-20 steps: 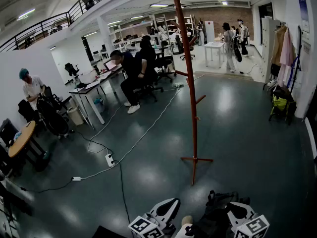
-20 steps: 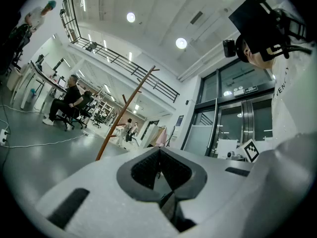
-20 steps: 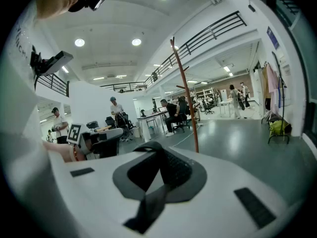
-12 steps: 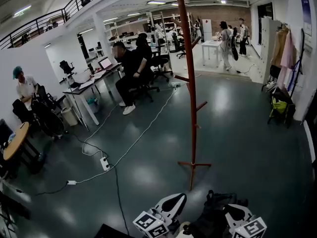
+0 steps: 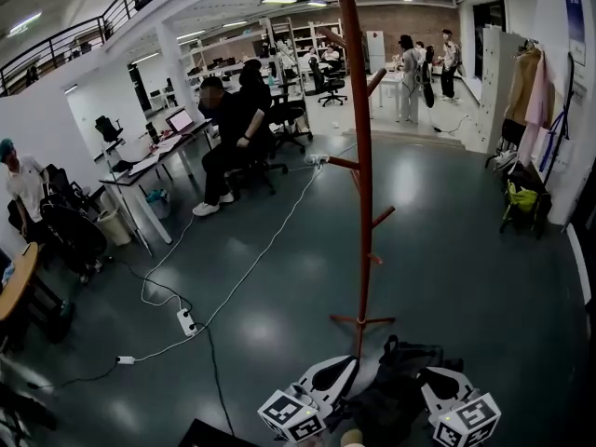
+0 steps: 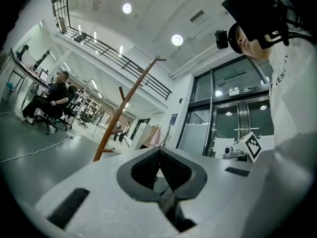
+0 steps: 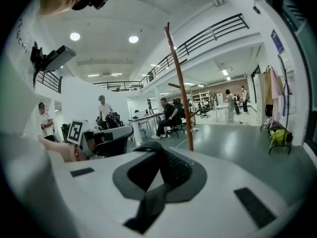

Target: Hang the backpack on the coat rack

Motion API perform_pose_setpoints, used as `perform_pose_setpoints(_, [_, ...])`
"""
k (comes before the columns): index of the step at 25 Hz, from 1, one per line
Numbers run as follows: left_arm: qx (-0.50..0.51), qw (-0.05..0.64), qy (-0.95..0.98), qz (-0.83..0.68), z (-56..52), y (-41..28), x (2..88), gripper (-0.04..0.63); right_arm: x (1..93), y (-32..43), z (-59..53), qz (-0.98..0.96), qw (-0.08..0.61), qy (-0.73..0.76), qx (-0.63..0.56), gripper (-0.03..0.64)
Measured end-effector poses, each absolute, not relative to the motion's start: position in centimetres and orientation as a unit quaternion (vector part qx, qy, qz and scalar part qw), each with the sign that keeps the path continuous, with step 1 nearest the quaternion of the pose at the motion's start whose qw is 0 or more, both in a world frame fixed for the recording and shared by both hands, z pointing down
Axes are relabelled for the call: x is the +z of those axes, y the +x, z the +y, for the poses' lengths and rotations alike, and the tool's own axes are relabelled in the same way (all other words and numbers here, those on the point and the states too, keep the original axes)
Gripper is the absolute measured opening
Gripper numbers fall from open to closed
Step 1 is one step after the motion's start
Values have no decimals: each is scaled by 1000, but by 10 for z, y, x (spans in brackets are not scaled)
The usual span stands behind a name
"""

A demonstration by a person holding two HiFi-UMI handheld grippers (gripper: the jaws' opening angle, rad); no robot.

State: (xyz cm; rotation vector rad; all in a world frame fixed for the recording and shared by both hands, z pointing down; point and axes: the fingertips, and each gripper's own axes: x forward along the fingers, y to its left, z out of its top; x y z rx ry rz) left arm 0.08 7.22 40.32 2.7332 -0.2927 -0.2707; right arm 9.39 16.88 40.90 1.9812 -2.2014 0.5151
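The coat rack (image 5: 359,156) is a tall red-brown pole with short pegs and a cross foot, standing on the dark floor just ahead. It also shows in the left gripper view as the coat rack (image 6: 126,113) and in the right gripper view as the coat rack (image 7: 179,93). The black backpack (image 5: 396,394) hangs low between both grippers, just in front of the rack's foot. My left gripper (image 5: 346,371) is shut on a backpack strap (image 6: 171,207). My right gripper (image 5: 426,382) is shut on a black strap (image 7: 148,202) too. Most of the bag is hidden in both gripper views.
A white cable and a power strip (image 5: 186,322) run across the floor to the left of the rack. People sit at desks (image 5: 233,128) at the back left. Clothes (image 5: 535,82) and a yellow-green bag (image 5: 521,196) are by the right wall. A round table (image 5: 9,287) is at the far left.
The view has come closer to the coat rack, whose foot now lies just beyond the backpack. Both grippers and the bag sit slightly higher in the head view, still holding the straps.
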Motion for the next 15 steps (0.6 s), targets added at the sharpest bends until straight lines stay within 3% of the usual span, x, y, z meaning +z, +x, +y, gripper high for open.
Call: perform_pose_setpoints(15, [-101, 178, 970, -130, -20, 50, 417, 9, 426, 124, 42, -721, 81, 660, 195, 31])
